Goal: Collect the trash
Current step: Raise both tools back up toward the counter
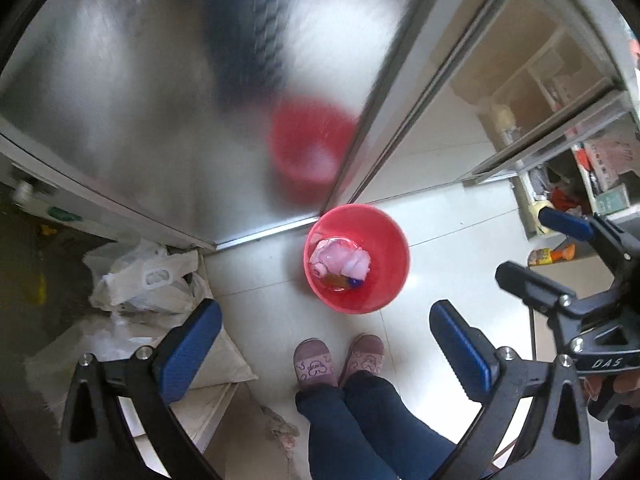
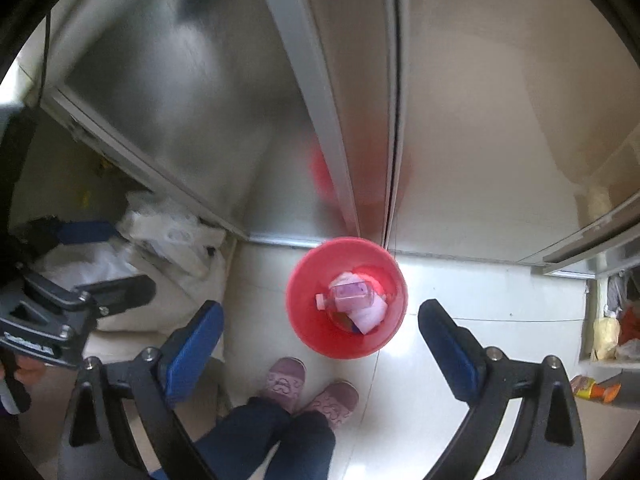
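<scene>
Looking straight down at a red bucket [image 1: 357, 259] on pale floor tiles, parked right against the foot of a frosted metal-framed door [image 1: 168, 92]. Inside the bucket: a clear plastic bottle [image 2: 349, 295] with a pale cap lying on its side, on top of crumpled white wrapping [image 2: 370, 314] and something orange and blue, too small to make out.

Left gripper [image 1: 326, 334] high above the bucket, jaws spread wide, nothing between the blue pads [image 1: 192, 340]. Right gripper [image 2: 320, 332] likewise above the bucket, jaws gaping and empty.

Nearer than the bucket, two pinkish slippers [image 1: 338, 362] and dark blue trouser legs [image 1: 360, 420] of the person. Left of the bucket, a heap of white plastic bags [image 1: 144, 280] slumped in the corner. Far right of the bucket, a low shelf [image 1: 560, 200] crammed with packets, plus an orange wrapper [image 2: 594, 388] lying near its base.
</scene>
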`<action>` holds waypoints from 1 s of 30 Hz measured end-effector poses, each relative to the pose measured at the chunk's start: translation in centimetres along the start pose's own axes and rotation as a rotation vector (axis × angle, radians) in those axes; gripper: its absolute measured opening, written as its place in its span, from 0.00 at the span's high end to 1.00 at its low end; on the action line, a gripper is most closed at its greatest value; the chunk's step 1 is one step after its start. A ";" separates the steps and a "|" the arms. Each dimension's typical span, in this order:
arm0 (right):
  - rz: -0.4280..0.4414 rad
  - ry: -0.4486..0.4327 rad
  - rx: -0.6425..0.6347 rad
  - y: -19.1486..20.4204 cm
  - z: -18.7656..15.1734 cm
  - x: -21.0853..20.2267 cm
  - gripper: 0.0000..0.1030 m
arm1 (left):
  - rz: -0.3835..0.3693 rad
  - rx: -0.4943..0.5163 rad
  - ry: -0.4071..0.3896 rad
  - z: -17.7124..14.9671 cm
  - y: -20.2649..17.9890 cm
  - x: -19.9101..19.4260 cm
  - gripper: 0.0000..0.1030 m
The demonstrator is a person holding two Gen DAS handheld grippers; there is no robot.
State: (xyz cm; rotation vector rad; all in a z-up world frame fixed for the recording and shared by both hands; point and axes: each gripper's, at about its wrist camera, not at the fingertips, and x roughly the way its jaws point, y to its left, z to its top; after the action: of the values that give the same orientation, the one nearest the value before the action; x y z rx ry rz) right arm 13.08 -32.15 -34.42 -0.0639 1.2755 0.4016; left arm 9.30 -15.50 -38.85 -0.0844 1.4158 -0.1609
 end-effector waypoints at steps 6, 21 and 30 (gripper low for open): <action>0.034 -0.074 0.050 0.8 1.7 -9.4 0.05 | -0.019 0.029 -0.064 1.0 -1.7 -9.7 0.00; -0.083 -0.246 -0.141 6.9 6.9 -24.6 0.05 | 0.034 -0.015 -0.230 3.9 0.0 -26.3 0.00; -0.021 -0.217 -0.194 10.7 13.1 -24.6 0.05 | 0.087 -0.113 -0.280 7.0 5.6 -30.4 0.00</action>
State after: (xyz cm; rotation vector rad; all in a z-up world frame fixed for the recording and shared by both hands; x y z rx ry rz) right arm 15.92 -25.05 -5.56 -0.1930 1.0186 0.4994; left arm 12.17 -5.32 -8.97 -0.1335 1.1460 0.0041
